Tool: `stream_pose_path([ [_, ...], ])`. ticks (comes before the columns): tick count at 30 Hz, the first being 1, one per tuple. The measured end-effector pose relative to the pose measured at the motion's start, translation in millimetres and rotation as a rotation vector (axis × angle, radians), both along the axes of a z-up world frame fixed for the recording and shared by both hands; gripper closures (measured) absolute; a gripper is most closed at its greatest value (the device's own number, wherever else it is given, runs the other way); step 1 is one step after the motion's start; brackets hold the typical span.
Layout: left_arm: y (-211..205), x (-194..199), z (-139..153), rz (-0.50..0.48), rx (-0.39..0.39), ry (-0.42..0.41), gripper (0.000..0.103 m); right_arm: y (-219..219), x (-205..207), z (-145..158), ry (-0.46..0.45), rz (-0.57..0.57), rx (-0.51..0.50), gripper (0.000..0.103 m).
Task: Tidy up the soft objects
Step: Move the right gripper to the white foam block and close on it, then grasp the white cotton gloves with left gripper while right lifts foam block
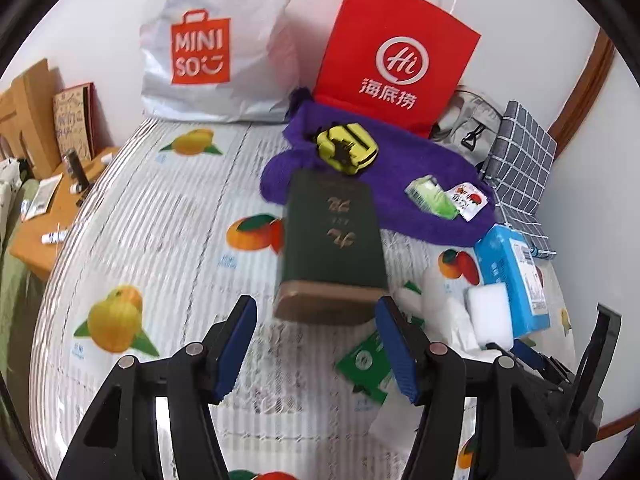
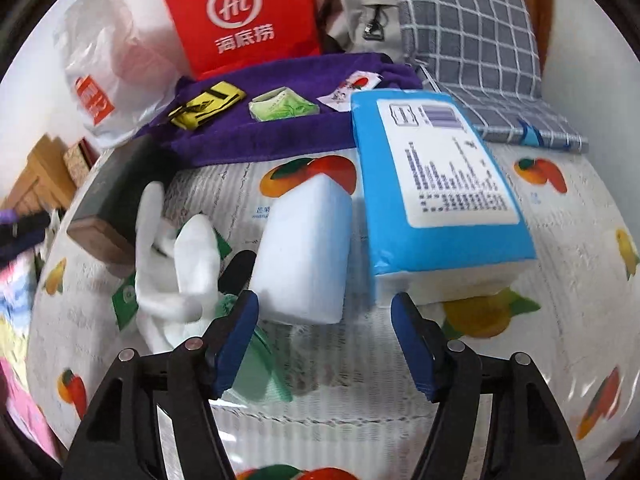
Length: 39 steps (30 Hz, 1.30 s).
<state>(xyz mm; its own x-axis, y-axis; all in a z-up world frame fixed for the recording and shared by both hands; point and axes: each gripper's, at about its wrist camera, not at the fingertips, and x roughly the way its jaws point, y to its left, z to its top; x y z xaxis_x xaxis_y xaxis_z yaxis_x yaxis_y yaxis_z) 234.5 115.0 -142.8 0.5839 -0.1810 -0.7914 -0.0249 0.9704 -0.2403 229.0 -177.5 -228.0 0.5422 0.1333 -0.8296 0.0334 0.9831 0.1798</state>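
In the left wrist view my left gripper [image 1: 316, 304] stands open, with the near end of a dark green book [image 1: 330, 240] just at its fingertips; the pads do not press on it. Behind lies a purple towel [image 1: 384, 184] bearing a yellow pouch [image 1: 347, 150] and a green tissue packet [image 1: 432, 196]. My right gripper [image 2: 325, 296] is open over the mattress. A white sponge block [image 2: 304, 256] lies just past its left finger, a blue tissue pack [image 2: 440, 184] beyond its right finger, and a crumpled white cloth [image 2: 176, 272] to the left.
A red paper bag [image 1: 396, 52] and a white plastic shopping bag [image 1: 216, 48] stand against the wall. A grey checked cloth [image 2: 468, 40] and a grey bag [image 2: 360, 8] sit at the back right. A wooden bedside surface [image 1: 44, 232] with small items lies left. The fruit-print mattress [image 1: 160, 208] stretches left.
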Motion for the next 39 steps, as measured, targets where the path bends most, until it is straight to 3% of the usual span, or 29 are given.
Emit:
stream_pose_path([
  [4, 6.4, -8.2, -5.3, 0.001, -0.017, 0.010, 0.043, 11.6, 0.2, -1.6, -0.016, -0.002, 0.017, 0.035],
  [7, 9.2, -12.0, -7.5, 0.005, -0.012, 0.016, 0.043, 13.4, 3.6, -3.2, -0.029, -0.002, 0.043, 0.040],
  [9, 10.2, -14.4, -8.5, 0.006, -0.012, 0.019, 0.043, 13.7, 4.4, -2.2, -0.046, 0.005, 0.067, 0.051],
  [11, 10.5, -17.8, -10.5, 0.007, -0.012, 0.025, 0.043, 15.5, 5.1, -0.2, -0.063, 0.025, 0.082, 0.073],
  [25, -16.2, -40.7, -25.5, -0.016, 0.007, 0.073, 0.043, -7.9, -43.9, 41.1, -0.192, 0.106, 0.001, 0.074],
  [31, -44.5, -46.9, -25.2, -0.072, -0.023, 0.059, 0.043, -29.3, -76.0, 37.2, -0.183, 0.180, -0.047, 0.074],
  [36, -80.1, -47.2, -28.9, -0.119, 0.051, 0.059, 0.043, -45.8, -89.8, 22.4, -0.166, 0.178, -0.132, 0.074],
  [39, -92.7, -46.4, -29.1, -0.144, 0.047, 0.056, 0.043, -54.2, -97.0, 16.9, -0.157, 0.201, -0.138, 0.074],
])
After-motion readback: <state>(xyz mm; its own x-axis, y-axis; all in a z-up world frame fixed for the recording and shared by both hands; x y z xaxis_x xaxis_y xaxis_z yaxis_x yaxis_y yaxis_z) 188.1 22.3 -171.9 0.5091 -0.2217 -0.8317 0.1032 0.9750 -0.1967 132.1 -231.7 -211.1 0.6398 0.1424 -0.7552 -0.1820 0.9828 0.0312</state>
